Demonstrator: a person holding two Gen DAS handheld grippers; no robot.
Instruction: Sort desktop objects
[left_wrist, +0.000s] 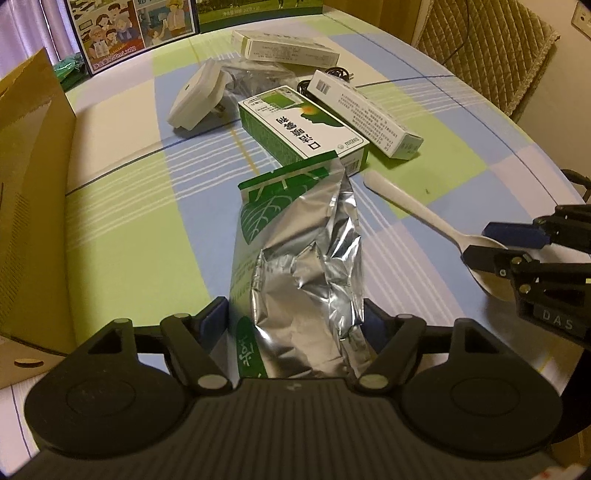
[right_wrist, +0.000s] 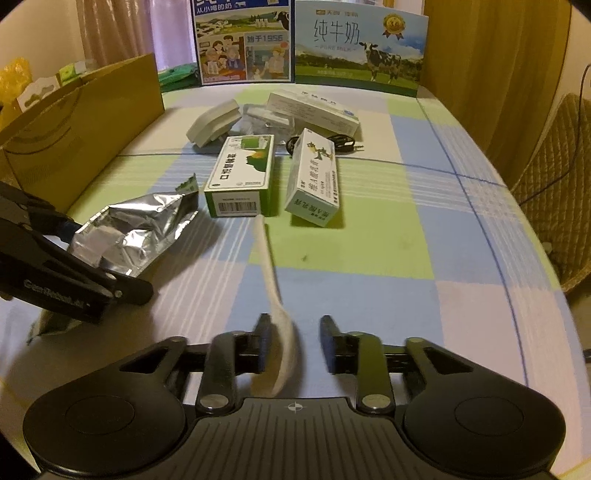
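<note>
meanwhile left tongs (left_wrist: 295, 314) pinch foil pouch (left_wrist: 299, 236); right tongs (right_wrist: 294, 339) straddle spoon (right_wrist: 273, 291).

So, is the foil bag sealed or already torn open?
Torn open: the foil bag has a ragged top edge gaping wide, silver lining showing. The left tool grips it.

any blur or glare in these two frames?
Right wrist: spoon bowl is motion-blurred between the open right gripper fingers; strong fisheye bend on the table edge. Left wrist: sharp, glare on the foil bag; dim warm light.
</note>
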